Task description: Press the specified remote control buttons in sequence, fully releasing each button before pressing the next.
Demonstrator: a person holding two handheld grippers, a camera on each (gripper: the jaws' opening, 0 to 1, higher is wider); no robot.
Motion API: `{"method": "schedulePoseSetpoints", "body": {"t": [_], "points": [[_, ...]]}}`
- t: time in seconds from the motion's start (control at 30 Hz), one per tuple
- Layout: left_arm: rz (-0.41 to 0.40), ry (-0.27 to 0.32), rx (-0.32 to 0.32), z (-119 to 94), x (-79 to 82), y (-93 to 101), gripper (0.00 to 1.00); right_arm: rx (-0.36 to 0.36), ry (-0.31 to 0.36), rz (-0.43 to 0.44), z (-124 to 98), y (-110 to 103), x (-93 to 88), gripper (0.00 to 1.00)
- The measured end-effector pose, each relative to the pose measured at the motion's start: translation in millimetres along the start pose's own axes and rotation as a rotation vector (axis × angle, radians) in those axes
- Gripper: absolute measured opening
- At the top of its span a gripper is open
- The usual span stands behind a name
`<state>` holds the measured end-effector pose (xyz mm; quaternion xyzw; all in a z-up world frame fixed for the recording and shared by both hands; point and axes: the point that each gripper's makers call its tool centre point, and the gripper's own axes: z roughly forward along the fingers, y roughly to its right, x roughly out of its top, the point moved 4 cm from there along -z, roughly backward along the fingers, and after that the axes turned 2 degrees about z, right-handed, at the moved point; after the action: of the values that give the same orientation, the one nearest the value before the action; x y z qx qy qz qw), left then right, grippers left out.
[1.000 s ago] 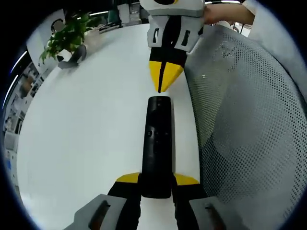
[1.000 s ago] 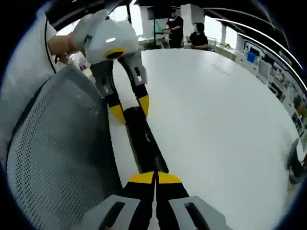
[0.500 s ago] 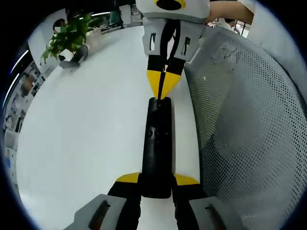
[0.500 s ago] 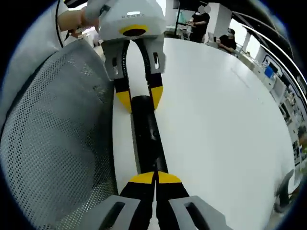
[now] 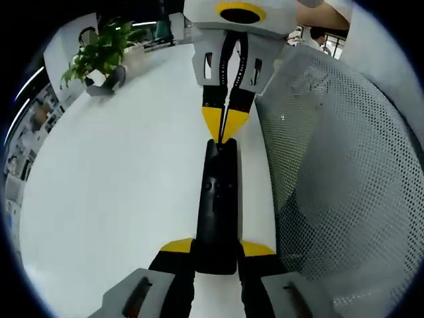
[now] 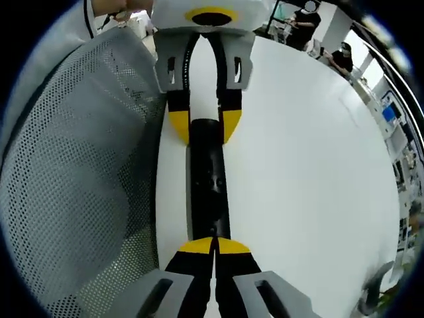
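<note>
While the left tool (image 5: 216, 255) grips the remote (image 5: 217, 199) above the surface (image 5: 112, 179), the closed right tool (image 5: 224, 129) has advanced onto its far end, suggesting a press is beginning.

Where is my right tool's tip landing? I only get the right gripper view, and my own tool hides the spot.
Observer: In the left gripper view, your right tool is shut, and its yellow tips meet the remote at its far end.
Operator: Is it on a button?
Observer: No. The small buttons sit nearer the left tool, short of your tips.
Operator: What's behind my tool?
Observer: A leafy green plant stands at the far side of the white table.
</note>
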<state>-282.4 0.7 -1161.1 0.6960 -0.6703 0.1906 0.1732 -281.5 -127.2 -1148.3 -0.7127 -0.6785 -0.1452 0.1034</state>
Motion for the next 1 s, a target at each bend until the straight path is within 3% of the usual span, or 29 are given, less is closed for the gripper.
{"method": "schedulePoseSetpoints", "body": {"t": [0.17,0.27,0.37,0.47,0.53,0.73,1.0], "points": [[-0.002,-0.024,-0.003,1,1.8,-0.3,0.24,-0.020,0.131,0.113,-1,1,-3.5,0.00],[0.003,-0.032,-0.005,1,1.5,-0.5,0.24,-0.026,0.187,0.212,-2,1,-4.0,0.00],[-0.006,-0.021,-0.002,0,0.7,-0.1,0.24,-0.030,0.223,0.252,-2,0,-2.8,0.00],[0.000,-0.023,-0.003,1,0.8,0.0,0.24,-0.015,0.227,0.242,-1,-7,0.8,0.00],[0.004,-0.032,-0.007,1,1.4,-0.3,0.24,-0.031,0.198,0.189,-1,-6,1.4,0.00],[0.014,-0.032,-0.012,1,0.8,0.4,0.24,-0.021,0.182,0.178,1,-3,5.7,0.00],[0.028,-0.019,-0.018,0,0.0,0.3,0.24,-0.041,0.098,0.104,4,-2,10.3,0.00]]}}
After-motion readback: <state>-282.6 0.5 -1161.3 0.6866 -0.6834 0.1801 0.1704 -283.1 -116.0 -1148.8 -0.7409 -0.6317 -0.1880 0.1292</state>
